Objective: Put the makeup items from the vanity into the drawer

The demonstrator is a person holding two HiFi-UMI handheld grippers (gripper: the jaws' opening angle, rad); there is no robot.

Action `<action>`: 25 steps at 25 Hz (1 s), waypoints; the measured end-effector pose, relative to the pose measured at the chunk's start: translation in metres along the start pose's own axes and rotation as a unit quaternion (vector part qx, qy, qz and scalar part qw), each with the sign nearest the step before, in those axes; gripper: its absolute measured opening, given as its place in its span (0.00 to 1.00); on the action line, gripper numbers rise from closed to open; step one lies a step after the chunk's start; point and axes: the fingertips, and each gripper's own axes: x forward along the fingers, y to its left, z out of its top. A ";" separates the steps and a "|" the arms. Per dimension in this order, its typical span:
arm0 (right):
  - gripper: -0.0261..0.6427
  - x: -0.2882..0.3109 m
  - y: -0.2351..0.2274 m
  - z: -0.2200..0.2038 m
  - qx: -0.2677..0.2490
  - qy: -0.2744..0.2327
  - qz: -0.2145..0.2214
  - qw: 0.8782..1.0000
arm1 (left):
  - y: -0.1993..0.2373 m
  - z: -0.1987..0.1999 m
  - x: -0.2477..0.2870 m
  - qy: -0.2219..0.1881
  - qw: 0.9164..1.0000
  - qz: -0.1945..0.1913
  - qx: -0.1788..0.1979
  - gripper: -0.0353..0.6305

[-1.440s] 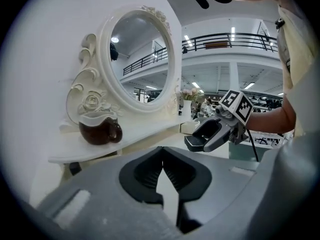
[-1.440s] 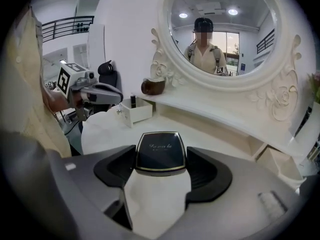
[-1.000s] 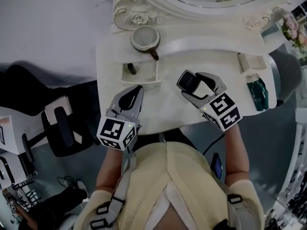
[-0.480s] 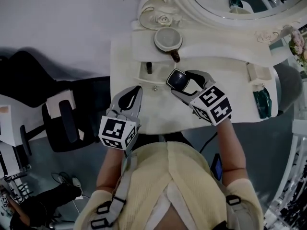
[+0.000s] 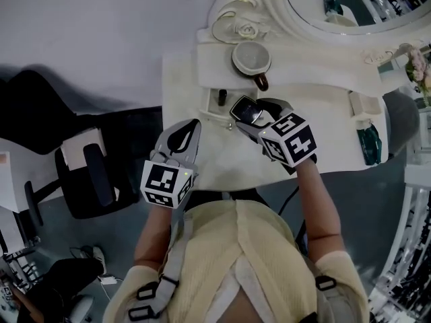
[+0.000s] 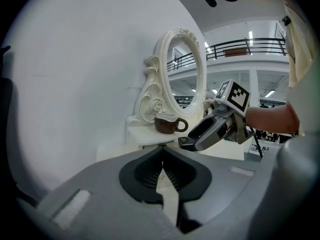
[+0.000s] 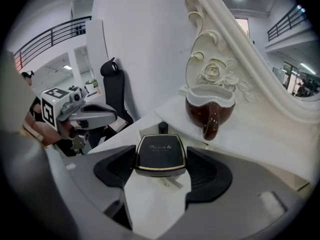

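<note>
Black compact (image 7: 160,154) hanging beside the vanity's (image 5: 222,160) open drawer (image 5: 210,106).
Nearest the person, the left gripper (image 5: 190,125) is hovering empty, jaws pressed together; further out, the right gripper (image 7: 160,166) is pinching the compact by its sides just beside the drawer, and a brown mug (image 5: 253,60) is sitting beyond on the raised shelf.

Two claws: left claw (image 5: 194,125), right claw (image 5: 247,114). One compact (image 5: 243,108). One mug (image 5: 251,59). One drawer (image 5: 213,115). One mirror (image 6: 186,69). One chair (image 5: 87,180).
</note>
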 end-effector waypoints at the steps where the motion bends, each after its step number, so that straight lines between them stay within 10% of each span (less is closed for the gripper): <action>1: 0.52 0.003 -0.001 0.000 0.009 0.005 -0.004 1.000 | 0.001 -0.001 0.000 0.000 1.000 -0.004 -0.001 0.06; 25: 0.52 0.040 -0.020 0.001 0.124 0.121 -0.105 0.979 | 0.026 -0.008 0.003 -0.004 0.997 -0.078 -0.021 0.06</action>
